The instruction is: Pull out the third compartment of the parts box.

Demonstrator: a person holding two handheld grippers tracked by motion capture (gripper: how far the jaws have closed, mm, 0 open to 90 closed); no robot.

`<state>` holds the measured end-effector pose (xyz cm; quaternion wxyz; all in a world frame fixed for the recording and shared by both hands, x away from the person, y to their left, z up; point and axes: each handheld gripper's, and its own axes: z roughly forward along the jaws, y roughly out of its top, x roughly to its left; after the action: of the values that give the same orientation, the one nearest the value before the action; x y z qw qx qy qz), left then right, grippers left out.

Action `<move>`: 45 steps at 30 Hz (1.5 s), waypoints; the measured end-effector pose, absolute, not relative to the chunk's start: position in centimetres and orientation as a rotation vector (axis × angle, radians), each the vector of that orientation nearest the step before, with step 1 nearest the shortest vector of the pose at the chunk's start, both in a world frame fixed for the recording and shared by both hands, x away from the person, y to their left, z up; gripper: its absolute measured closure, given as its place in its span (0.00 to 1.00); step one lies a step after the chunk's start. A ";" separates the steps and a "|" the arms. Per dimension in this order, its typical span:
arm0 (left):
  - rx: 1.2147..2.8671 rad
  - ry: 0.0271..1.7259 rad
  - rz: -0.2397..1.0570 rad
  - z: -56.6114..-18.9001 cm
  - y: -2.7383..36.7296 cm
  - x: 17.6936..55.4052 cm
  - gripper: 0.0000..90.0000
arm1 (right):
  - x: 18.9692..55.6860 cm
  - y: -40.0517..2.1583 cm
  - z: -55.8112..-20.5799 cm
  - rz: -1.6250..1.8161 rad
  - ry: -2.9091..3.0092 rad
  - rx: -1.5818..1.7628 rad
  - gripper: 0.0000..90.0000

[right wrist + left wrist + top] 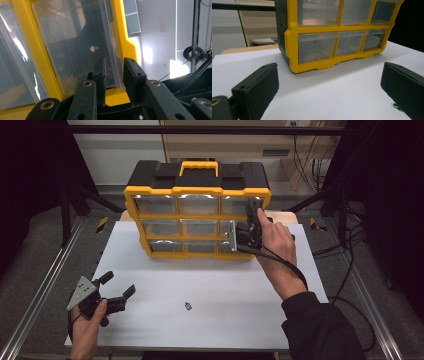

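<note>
A person's right hand reaches forward, holding the right gripper turned on its side against the yellow-framed organizer at the table's far edge. Its narrowed jaws straddle the lip of a clear plastic drawer on the organizer's right side; contact is unclear. The left gripper, jaws spread wide, rests low over the smooth white table near a small dark part.

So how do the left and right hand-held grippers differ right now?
The left hand-held gripper sits low over the white table, away from the organizer; the right hand-held gripper is up at the yellow drawer organizer. The left one's jaws gape wide with nothing between them; the right one's stand narrow around the edge of a clear drawer. Both have black jaws.
</note>
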<state>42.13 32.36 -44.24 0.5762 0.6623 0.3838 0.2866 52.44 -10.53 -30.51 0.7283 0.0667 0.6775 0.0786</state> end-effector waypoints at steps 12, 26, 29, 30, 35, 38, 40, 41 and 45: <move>1.560 0.891 0.670 -44.3 32.2 42.1 0.02 | 53.4 -10.2 -30.7 0.089 1.499 0.107 0.84; 1.576 0.884 0.675 -44.3 32.1 42.1 0.02 | 53.8 -10.1 -31.2 0.053 1.439 0.085 0.88; 1.575 0.883 0.675 -44.3 32.1 42.1 0.02 | 53.9 -10.0 -31.4 0.035 1.425 0.076 0.89; 1.569 0.883 0.673 -44.3 32.1 42.1 0.02 | 53.9 -9.9 -31.5 0.025 1.415 0.071 0.89; 1.572 0.878 0.674 -44.2 32.0 42.0 0.02 | 54.0 -9.9 -31.6 0.013 1.400 0.066 0.92; 1.573 0.877 0.676 -44.2 32.0 42.0 0.02 | 54.0 -9.9 -31.6 0.008 1.397 0.057 0.92; 1.573 0.877 0.677 -44.2 32.0 42.0 0.02 | 53.9 -10.0 -31.6 0.011 1.394 0.054 0.93; 1.572 0.877 0.677 -44.2 32.0 42.0 0.02 | 53.9 -10.1 -31.6 0.011 1.396 0.052 0.93; 1.575 0.876 0.677 -44.2 32.0 42.0 0.02 | 53.8 -10.1 -31.6 0.014 1.396 0.052 0.94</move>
<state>42.01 32.00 -44.22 0.5715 0.6714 0.3733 0.2885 53.78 -10.08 -31.60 0.7658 0.0238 0.6426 0.0065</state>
